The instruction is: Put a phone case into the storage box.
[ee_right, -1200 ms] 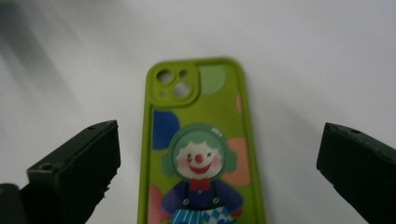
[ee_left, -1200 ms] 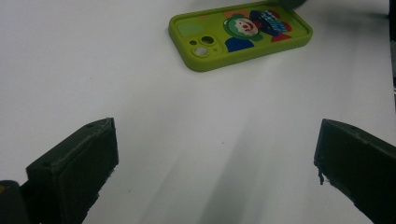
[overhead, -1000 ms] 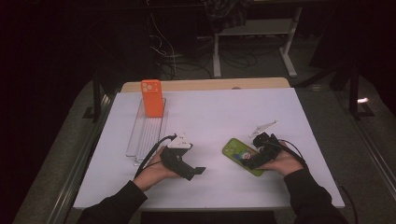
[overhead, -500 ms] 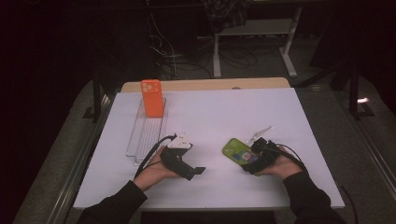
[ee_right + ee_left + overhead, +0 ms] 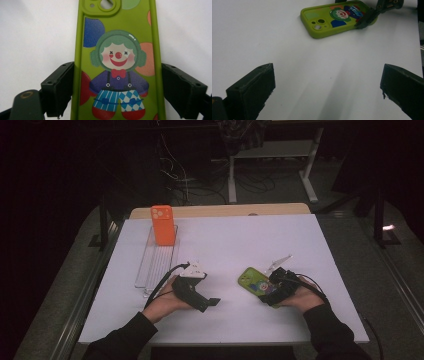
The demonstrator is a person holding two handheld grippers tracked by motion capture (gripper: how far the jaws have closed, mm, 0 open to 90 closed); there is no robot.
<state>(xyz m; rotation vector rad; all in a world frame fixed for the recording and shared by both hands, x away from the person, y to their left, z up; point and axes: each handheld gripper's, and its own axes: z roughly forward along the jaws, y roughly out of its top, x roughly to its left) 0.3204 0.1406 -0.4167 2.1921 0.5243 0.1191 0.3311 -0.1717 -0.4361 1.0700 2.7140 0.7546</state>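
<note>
Right gripper view | our right gripper (image 5: 117, 92) jaws straddle green phone case (image 5: 117, 50), unclamped | left gripper (image 5: 324, 92) wide, empty | risk: slick edges slip under off-centre squeeze.

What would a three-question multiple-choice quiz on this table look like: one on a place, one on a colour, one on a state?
1. Where does the orange phone case stand?
A. on the clear rack's far end
B. beside the right gripper
C. on the floor

2. What colour is the clown case?
A. red
B. green
C. white

3. How is the left gripper?
A. shut on a case
B. open over bare table
C. lying on the rack

Answers: 1 A, upright on the rack. 2 B, lime green body. 3 B, jaws wide apart, nothing between.
</note>
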